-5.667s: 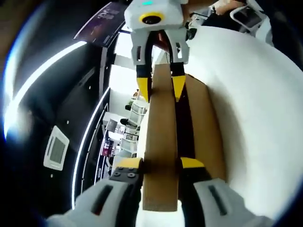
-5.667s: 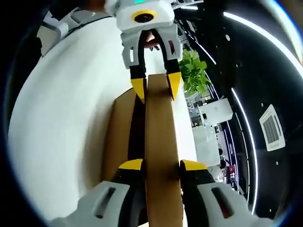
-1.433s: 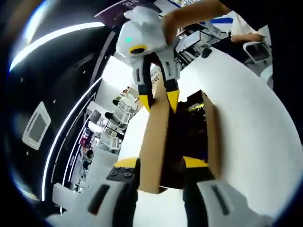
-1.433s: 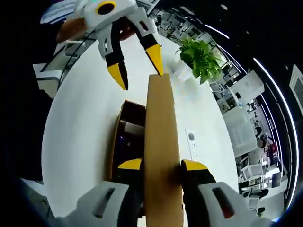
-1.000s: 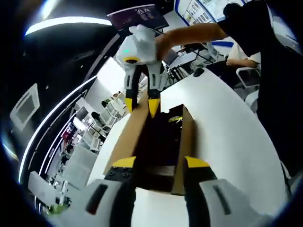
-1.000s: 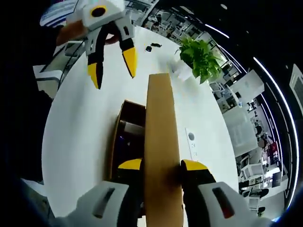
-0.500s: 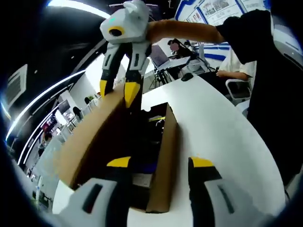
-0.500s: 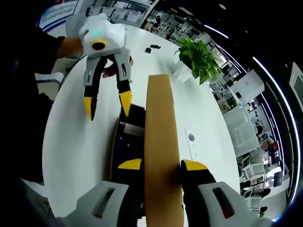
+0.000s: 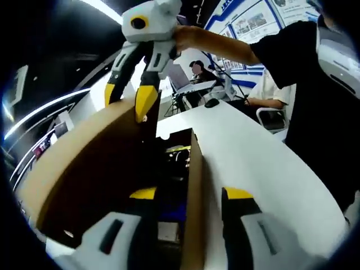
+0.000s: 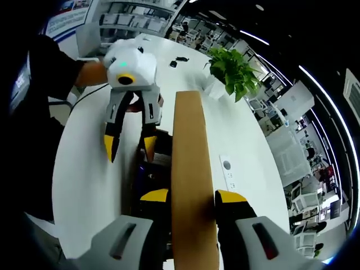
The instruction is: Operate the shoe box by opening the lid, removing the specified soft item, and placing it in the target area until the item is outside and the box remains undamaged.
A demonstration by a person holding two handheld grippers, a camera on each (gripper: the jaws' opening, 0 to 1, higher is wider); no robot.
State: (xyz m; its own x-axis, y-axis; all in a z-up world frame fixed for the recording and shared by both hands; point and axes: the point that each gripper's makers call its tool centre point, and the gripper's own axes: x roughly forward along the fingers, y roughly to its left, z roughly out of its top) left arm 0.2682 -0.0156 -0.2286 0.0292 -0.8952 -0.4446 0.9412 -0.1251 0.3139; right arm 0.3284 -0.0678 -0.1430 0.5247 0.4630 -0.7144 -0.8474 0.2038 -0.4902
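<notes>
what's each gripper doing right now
Left gripper: open, fingers straddling the box wall.
Right gripper: shut on the lid.

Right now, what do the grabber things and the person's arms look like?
Each gripper, left and right, has a white rounded body with a yellow-ringed lens, grey-and-black jaws and yellow tips. The left one has a green light. The person wears a black short sleeve.

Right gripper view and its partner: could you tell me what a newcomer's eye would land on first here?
In the right gripper view, the brown cardboard lid stands raised on edge, clamped in the right gripper and running up the picture's middle. Beside it the left gripper hangs open over the dark inside of the shoe box on the white table. A green potted plant stands at the table's far side.
</notes>
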